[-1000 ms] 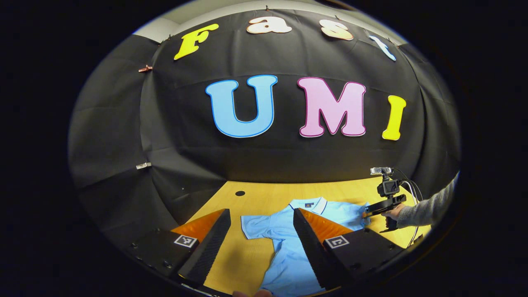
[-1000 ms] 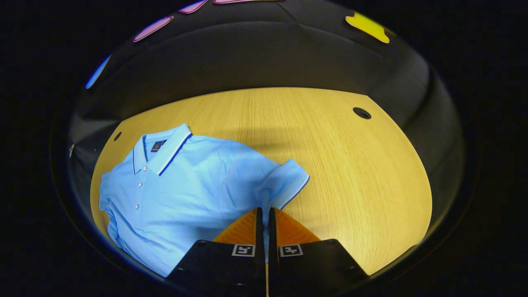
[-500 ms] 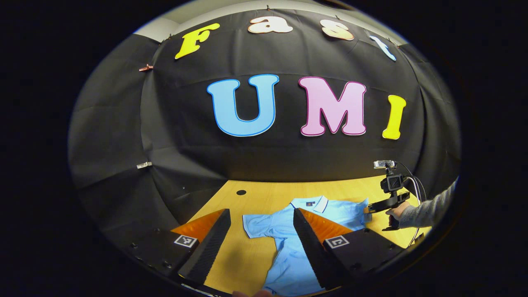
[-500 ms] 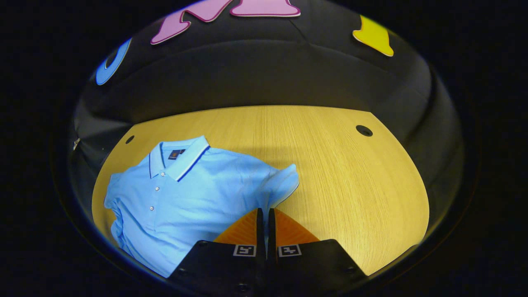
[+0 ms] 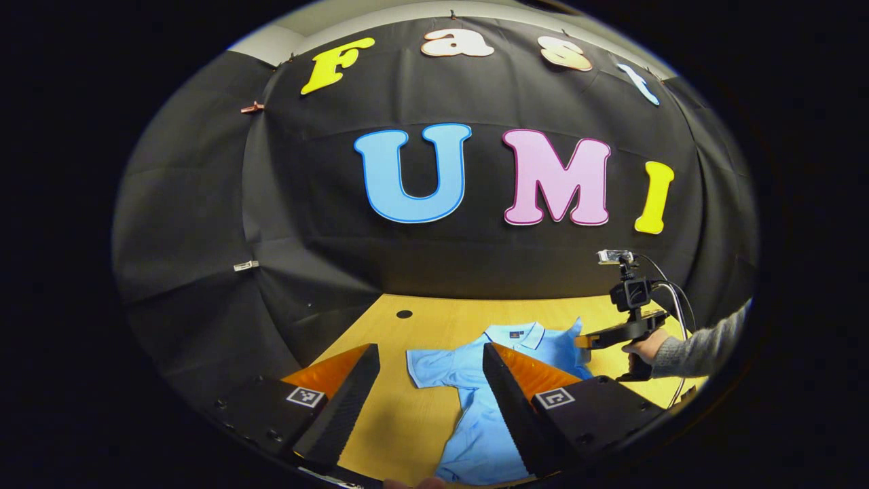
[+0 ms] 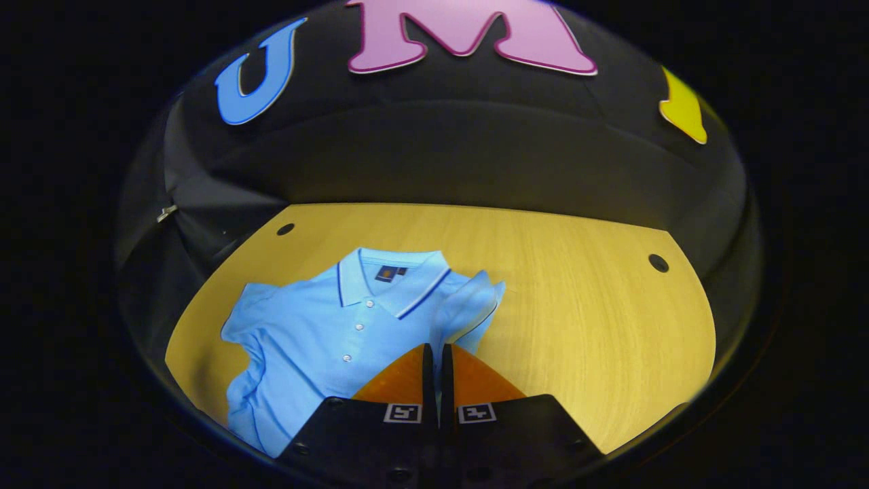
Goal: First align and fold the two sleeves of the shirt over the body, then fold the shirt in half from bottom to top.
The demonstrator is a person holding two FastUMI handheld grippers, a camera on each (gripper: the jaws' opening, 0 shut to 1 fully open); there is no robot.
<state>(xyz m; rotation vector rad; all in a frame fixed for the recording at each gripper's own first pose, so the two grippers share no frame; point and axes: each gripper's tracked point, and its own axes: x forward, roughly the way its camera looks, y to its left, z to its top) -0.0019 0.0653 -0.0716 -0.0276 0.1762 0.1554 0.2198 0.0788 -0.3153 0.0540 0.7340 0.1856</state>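
A light blue polo shirt (image 6: 326,339) lies face up on the wooden table (image 6: 584,312), collar (image 6: 397,278) toward the wall. My right gripper (image 6: 434,348) is shut on the edge of one short sleeve (image 6: 468,309), which is lifted off the table and curls over the shoulder. In the left gripper view that gripper (image 5: 582,339) hangs above the shirt's (image 5: 478,414) far side, held by a hand (image 5: 641,348) in a grey sleeve. My left gripper (image 5: 429,350) stands open above the table's near edge, with the other sleeve (image 5: 426,360) flat between its fingers, farther off.
Two round cable holes (image 6: 286,229) (image 6: 658,262) sit near the table's back corners. Black cloth closes the booth behind and to the sides. Cables (image 5: 679,305) run from the right gripper. Bare wood stretches to the right of the shirt in the right gripper view.
My right gripper has risen and swung toward the collar, carrying the pinched sleeve up off the table and over the shoulder. The left gripper has barely shifted and stays open.
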